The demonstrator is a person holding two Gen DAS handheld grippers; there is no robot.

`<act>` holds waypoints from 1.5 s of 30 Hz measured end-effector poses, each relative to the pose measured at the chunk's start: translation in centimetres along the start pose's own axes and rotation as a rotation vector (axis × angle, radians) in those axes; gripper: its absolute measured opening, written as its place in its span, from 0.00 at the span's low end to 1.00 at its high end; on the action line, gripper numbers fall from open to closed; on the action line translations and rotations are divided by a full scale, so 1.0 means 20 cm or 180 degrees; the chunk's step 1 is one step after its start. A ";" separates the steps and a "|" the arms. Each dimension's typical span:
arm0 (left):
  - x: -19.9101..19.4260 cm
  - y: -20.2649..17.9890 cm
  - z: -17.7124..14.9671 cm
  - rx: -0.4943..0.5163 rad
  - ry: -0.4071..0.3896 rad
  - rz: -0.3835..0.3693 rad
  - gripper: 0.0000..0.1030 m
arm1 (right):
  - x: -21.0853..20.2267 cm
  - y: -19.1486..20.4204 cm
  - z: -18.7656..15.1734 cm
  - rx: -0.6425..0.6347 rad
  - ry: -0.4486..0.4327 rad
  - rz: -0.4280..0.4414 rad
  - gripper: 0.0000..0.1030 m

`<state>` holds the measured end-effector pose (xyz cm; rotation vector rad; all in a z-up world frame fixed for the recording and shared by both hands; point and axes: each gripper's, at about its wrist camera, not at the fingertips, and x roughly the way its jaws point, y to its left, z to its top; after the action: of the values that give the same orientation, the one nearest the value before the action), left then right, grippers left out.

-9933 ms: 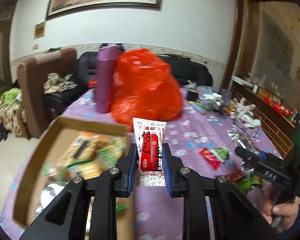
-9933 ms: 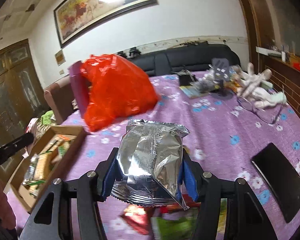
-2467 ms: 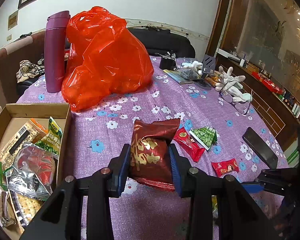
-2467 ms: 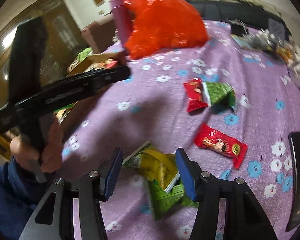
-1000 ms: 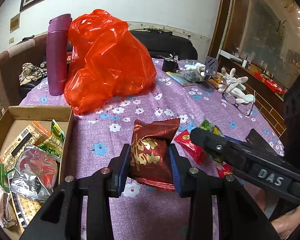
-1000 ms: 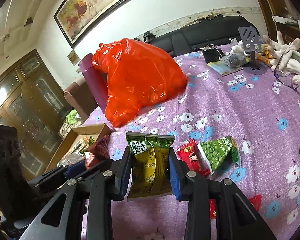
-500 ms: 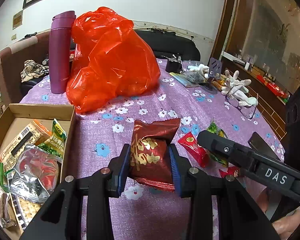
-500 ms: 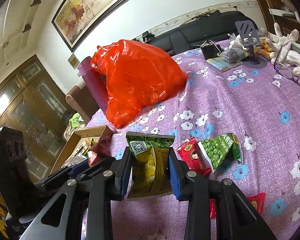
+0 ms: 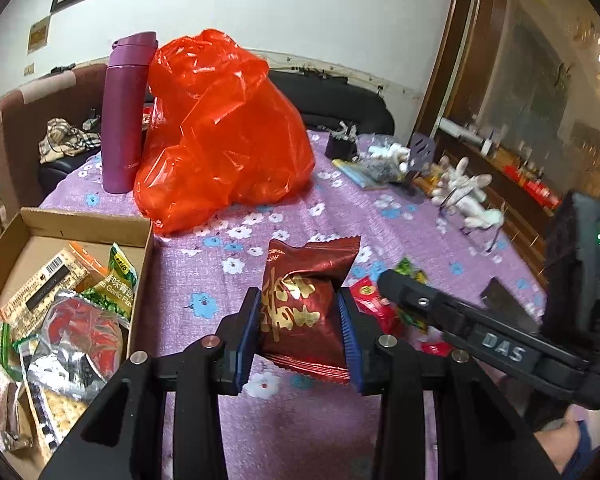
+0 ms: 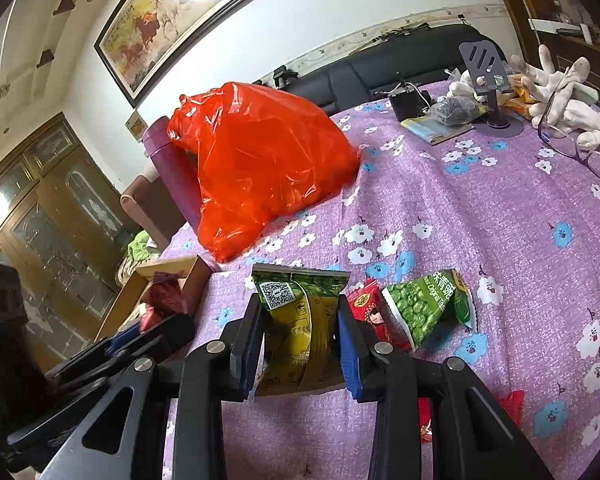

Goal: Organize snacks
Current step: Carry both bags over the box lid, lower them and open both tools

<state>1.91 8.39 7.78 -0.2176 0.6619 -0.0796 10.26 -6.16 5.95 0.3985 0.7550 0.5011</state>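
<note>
Two views. Left wrist: left tool [image 9: 298, 334] clamped on a dark red snack packet [image 9: 306, 312], held above the purple floral tabletop [image 9: 284, 208], just right of the cardboard box [image 9: 84, 222] holding other snacks. Red plastic bag [image 9: 224, 128] and purple flask [image 9: 126, 112] stand behind. Right tool's body crosses at lower right.

Right wrist: right tool [image 10: 300, 344] clamped on a green-yellow snack packet [image 10: 296, 332], above the tabletop. Green pea packet [image 10: 428, 304] and small red packet [image 10: 370, 312] lie just to its right, touching each other. Box sits at left.
</note>
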 end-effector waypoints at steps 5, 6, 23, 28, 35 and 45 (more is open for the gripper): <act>-0.16 0.05 -0.01 -0.0079 -0.0098 -0.0074 0.35 | -0.07 0.08 0.01 0.0046 -0.0115 0.0003 0.36; -0.20 0.07 -0.02 -0.0091 -0.0128 -0.0072 0.35 | -0.08 0.11 0.00 0.0044 -0.0107 0.0042 0.36; -0.56 0.97 -0.20 -0.0846 -0.0128 0.0549 0.36 | 0.37 0.94 -0.17 -0.0379 0.0643 0.0580 0.37; -0.51 1.06 -0.23 -0.0885 -0.0071 0.0592 0.36 | 0.57 1.10 -0.15 -0.0458 0.0770 0.0509 0.37; -0.45 1.09 -0.27 -0.0872 -0.0079 0.0775 0.36 | 0.78 1.20 -0.12 -0.0540 0.0882 0.0412 0.37; -0.44 1.07 -0.27 -0.0840 -0.0135 0.0969 0.36 | 0.92 1.17 -0.20 -0.0488 0.0929 0.0443 0.37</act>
<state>-8.26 29.55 4.16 -0.3685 0.6560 0.3052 12.11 23.77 5.23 0.2377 0.9668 0.7537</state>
